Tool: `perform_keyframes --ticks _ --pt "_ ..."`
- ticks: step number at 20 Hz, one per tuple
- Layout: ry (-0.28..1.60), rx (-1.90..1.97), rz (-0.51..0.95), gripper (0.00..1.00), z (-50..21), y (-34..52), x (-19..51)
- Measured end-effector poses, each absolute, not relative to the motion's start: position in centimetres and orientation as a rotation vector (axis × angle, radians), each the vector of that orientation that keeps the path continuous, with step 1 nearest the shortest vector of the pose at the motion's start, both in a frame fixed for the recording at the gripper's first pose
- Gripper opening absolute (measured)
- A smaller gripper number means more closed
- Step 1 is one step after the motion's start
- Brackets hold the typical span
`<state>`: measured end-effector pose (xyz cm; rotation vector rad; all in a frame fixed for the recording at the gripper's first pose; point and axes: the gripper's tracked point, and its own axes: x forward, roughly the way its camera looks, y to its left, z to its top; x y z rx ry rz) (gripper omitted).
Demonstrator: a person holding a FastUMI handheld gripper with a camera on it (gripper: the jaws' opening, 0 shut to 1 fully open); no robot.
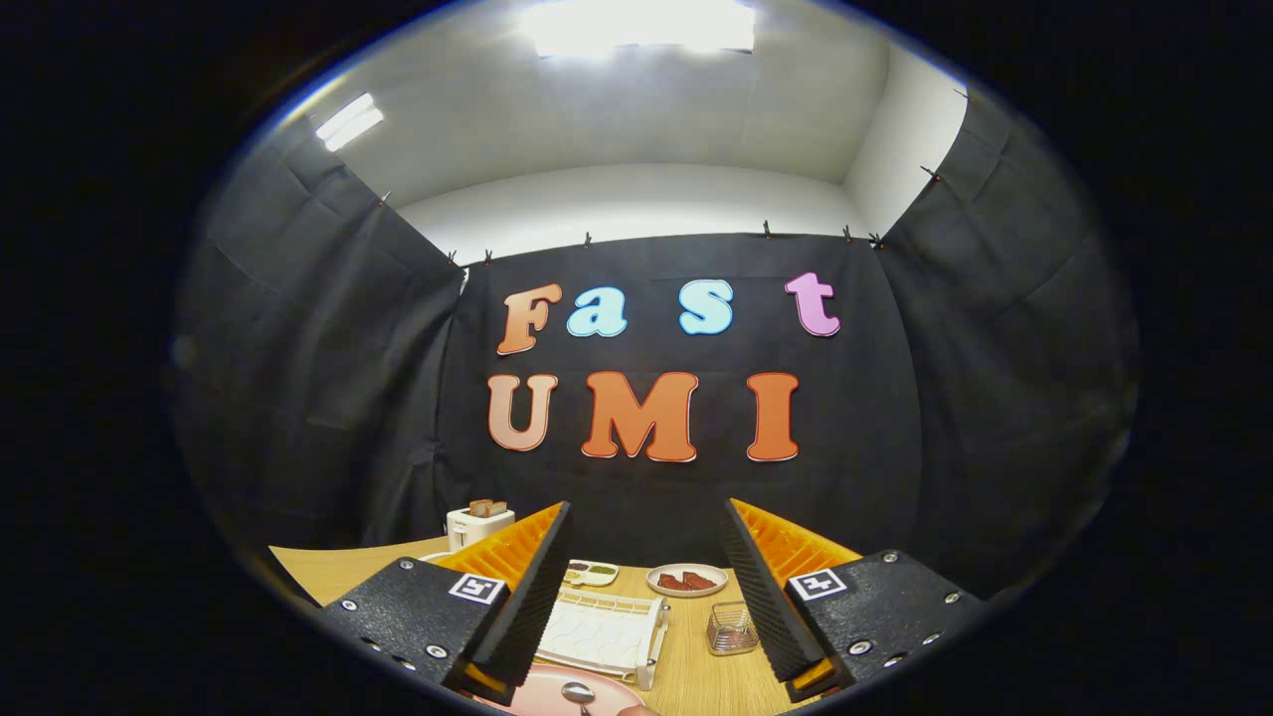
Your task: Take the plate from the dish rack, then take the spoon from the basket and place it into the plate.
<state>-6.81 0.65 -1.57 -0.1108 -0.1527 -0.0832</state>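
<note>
A: Two fingers of the tool [644, 597] stand wide apart, released, with nothing between the pads. Confirm?

B: Confirmed. Gap is clear; neither finger touches anything.

A: Nearest items?

B: Pink plate [557, 691] sits low between the fingers, just under the tool, resting on the wooden surface [696, 661]. Spoon [578, 694] lies in the plate, bowl end visible and shiny; the handle I cannot follow.

A: Next out?

B: White dish rack [607, 633] lies just beyond the plate, between the fingers and nearer the left one. Its slots hold no dishes that I can see.

A: And the basket?

B: Small wire basket [731, 628] stands beside the rack, close to the right finger. Contents cannot be made out.

A: Farther back?

B: White plate with reddish food [687, 580] is beyond the basket. A small divided dish [591, 573] sits beside it, behind the rack. White toaster [477, 523] with bread in its slots stands at the far left of the surface, against the black cloth wall.
</note>
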Motion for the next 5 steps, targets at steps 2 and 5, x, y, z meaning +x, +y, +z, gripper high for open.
perform_keyframes --ticks 2,5 --pt "-0.158 -0.107 -0.085 0.88 -1.43 0.59 -6.84" --pt "-0.166 -0.111 -0.093 0.88 -1.46 -0.03 -6.47"
